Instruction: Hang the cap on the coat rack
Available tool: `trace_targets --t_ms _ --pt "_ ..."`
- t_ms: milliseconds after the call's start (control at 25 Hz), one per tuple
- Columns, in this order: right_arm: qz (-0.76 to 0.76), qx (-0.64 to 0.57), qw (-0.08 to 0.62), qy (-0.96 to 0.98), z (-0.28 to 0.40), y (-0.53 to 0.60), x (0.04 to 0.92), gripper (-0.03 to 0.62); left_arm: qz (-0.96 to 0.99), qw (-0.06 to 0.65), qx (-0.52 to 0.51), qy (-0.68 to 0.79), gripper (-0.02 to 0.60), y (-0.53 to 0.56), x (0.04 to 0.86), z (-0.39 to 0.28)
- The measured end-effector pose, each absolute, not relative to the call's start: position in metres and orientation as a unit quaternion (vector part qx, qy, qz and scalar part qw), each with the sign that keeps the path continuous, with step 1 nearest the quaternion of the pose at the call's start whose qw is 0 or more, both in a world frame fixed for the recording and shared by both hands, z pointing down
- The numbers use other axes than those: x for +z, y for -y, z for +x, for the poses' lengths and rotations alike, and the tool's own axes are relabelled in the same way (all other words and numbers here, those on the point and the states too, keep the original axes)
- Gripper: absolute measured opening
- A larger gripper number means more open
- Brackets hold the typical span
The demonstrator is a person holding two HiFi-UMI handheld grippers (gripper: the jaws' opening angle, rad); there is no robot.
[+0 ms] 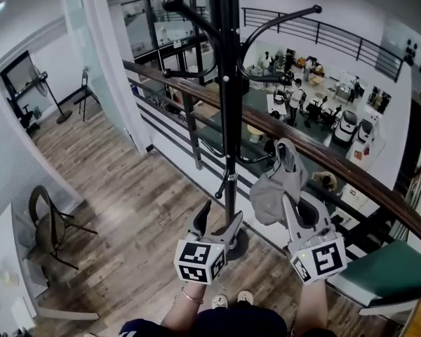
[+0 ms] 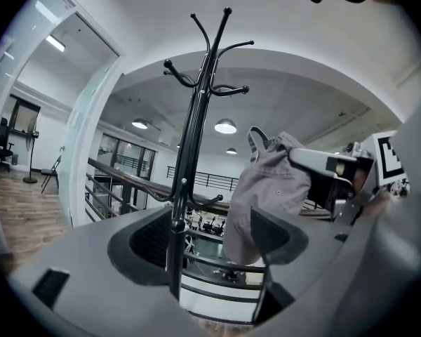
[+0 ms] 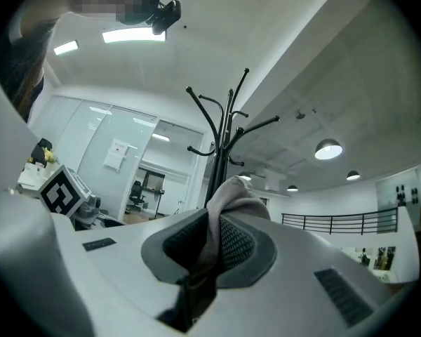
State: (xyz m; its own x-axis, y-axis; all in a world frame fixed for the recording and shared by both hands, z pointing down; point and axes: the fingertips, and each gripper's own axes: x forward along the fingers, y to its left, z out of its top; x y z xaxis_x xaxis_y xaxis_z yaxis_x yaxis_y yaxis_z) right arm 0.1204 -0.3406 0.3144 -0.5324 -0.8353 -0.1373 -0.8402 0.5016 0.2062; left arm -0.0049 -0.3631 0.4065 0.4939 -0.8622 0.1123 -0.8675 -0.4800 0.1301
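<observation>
Your right gripper was clenched on the grey cap, held just beside the coat rack pole. Your left gripper stood spread and empty. The cap was on no hook yet.

Grey cap, black coat rack, black-and-white square-patterned marker cubes, brown wood-grain plank floor, dark brown handrail.

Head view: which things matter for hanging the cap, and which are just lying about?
In the job:
cap, pinched in the right gripper
coat rack
left gripper, open and empty

Lying about:
folding chair
standing fan
railing
</observation>
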Motion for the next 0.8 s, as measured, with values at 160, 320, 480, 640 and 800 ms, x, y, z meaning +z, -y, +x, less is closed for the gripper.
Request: trace_targets --t_ms 160,320,480,640,800 --pt "-0.474 0.155 0.022 -0.866 0.116 0.349 0.289 0.038 0.862 0.078 0.008 0.501 0.337 0.375 0.391 0.000" --pt "-0.454 0.187 0.050 -0.870 0.111 0.345 0.263 0.038 0.863 0.063 0.002 0.502 0.337 0.383 0.377 0.001" --pt "-0.440 0.223 0.061 -0.868 0.108 0.344 0.245 0.040 0.861 0.059 -0.013 0.506 0.337 0.389 0.366 -0.003" --pt "-0.435 0.242 0.070 -0.865 0.109 0.345 0.235 0.040 0.860 0.054 -0.026 0.507 0.337 0.395 0.355 -0.003" --pt "-0.424 0.261 0.092 -0.862 0.109 0.343 0.218 0.040 0.856 0.047 -0.032 0.514 0.337 0.399 0.347 -0.005"
